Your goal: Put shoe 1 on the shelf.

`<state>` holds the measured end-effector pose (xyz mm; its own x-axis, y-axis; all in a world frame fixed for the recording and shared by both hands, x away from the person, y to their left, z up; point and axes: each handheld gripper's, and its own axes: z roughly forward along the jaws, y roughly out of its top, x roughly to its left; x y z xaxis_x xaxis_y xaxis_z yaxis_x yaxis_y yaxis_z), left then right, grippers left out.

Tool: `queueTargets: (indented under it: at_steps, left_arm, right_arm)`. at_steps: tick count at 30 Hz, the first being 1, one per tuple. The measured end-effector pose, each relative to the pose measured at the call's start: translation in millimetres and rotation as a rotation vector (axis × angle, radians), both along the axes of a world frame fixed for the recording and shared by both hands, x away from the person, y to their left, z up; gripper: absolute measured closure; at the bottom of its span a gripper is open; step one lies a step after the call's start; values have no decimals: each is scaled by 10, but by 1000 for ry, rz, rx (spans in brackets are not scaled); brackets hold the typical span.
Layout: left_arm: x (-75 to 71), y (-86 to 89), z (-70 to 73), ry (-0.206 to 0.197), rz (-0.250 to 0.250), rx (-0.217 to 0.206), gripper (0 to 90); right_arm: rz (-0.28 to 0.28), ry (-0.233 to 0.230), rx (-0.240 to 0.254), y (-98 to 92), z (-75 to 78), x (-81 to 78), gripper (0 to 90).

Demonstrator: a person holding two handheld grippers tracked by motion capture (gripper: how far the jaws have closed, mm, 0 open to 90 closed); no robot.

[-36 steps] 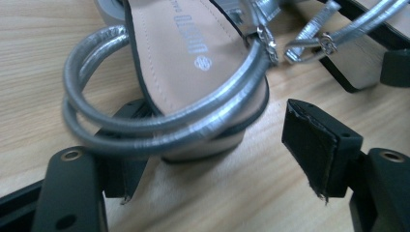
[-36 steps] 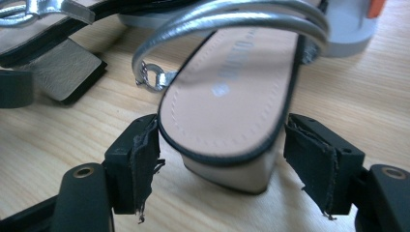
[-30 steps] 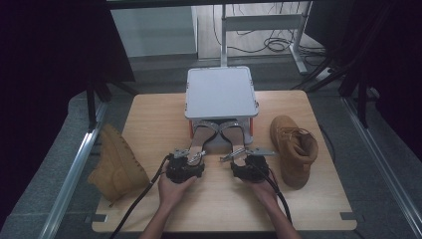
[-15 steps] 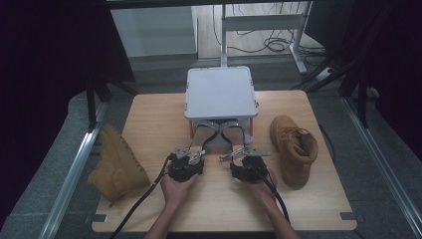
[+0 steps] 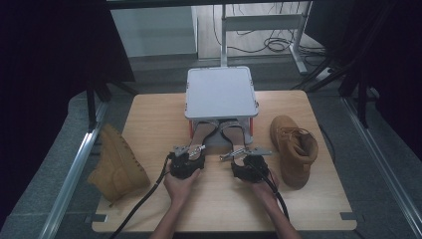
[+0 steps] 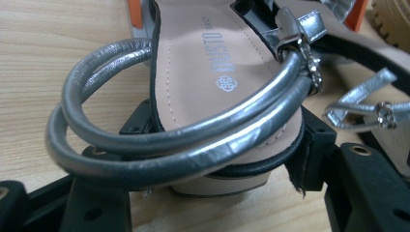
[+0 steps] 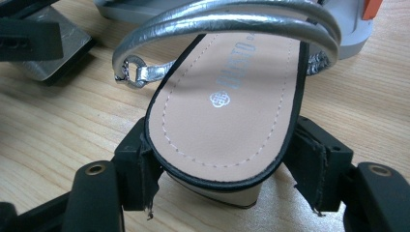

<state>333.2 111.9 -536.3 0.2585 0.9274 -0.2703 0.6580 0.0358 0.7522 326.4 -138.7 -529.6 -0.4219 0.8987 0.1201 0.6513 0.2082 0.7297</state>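
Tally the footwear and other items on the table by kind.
Sandals: 2 (one at the left claw, one at the right claw)
Tan boots: 2 (left, right)
Grey lidded box: 1
Total: 5

A lab recording rig: a wooden table point(image 5: 149, 107) framed by aluminium rails point(image 5: 74, 169), black curtains point(image 5: 50, 50) and floor cables point(image 5: 271, 45).

matt pale wooden table point(image 5: 149, 119); sandals point(image 6: 217, 63) with glossy silver leather-look straps between the jaws, smooth beige insoles; rough tan suede boots point(image 5: 293, 149).
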Motion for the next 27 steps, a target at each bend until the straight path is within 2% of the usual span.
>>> queueTargets:
  at_steps: [6,11,18,27]
  left_arm:
    - [67,-25,7,8,15,-16,395]
    - [133,-14,24,10,39,-51,397]
    - [218,-44,34,6,56,-44,399]
    - [332,-87,21,3,85,-61,401]
  right_arm:
    - [-2,1,1,-3,1,-1,346]
    - [-1,2,2,-5,1,-1,346]
    - [0,3,1,-6,2,-1,346]
    - [-2,1,1,-4,1,-3,347]
